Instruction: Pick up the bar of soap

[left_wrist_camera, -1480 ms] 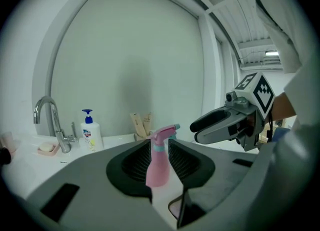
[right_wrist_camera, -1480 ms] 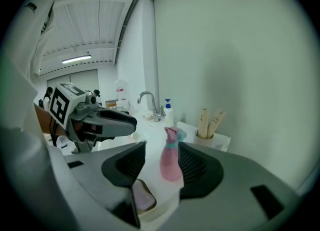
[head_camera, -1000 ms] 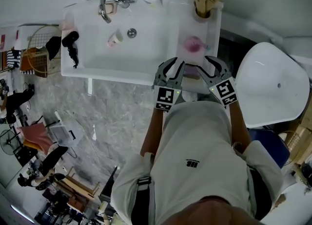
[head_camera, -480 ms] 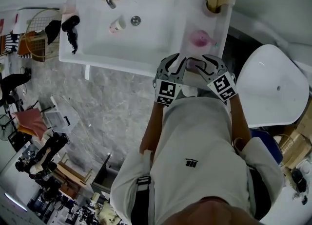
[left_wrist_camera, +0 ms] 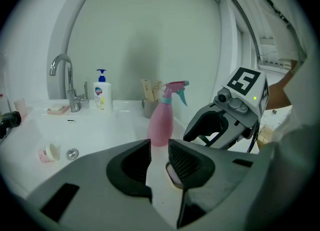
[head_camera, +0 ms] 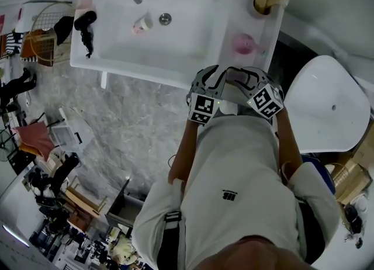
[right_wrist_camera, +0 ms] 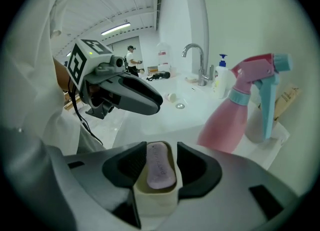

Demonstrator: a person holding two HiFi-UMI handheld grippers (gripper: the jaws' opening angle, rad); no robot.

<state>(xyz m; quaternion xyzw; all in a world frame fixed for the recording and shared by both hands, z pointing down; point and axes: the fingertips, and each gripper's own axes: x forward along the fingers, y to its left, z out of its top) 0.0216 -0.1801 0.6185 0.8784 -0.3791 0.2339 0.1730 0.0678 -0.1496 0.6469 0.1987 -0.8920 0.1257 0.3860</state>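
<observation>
The bar of soap point(right_wrist_camera: 160, 167) is laid in a cream soap dish point(right_wrist_camera: 154, 200) by the front right corner of the counter point(head_camera: 225, 17). The right hand-held gripper point(right_wrist_camera: 161, 147) is held open around it, with one jaw on each side of the dish and the soap in the middle. The soap is not pinched. It cannot be told if the dish is touched by the jaws.

The left hand-held gripper point(left_wrist_camera: 159, 150) is held just beside the right one. Its jaws are kept only a little apart, and nothing is held between them. Only white counter is seen in the gap.

A pink spray bottle point(right_wrist_camera: 235, 120) is stood just behind the dish. A tap point(left_wrist_camera: 62, 75) and a pump bottle point(left_wrist_camera: 102, 95) are seen at the back edge.
</observation>
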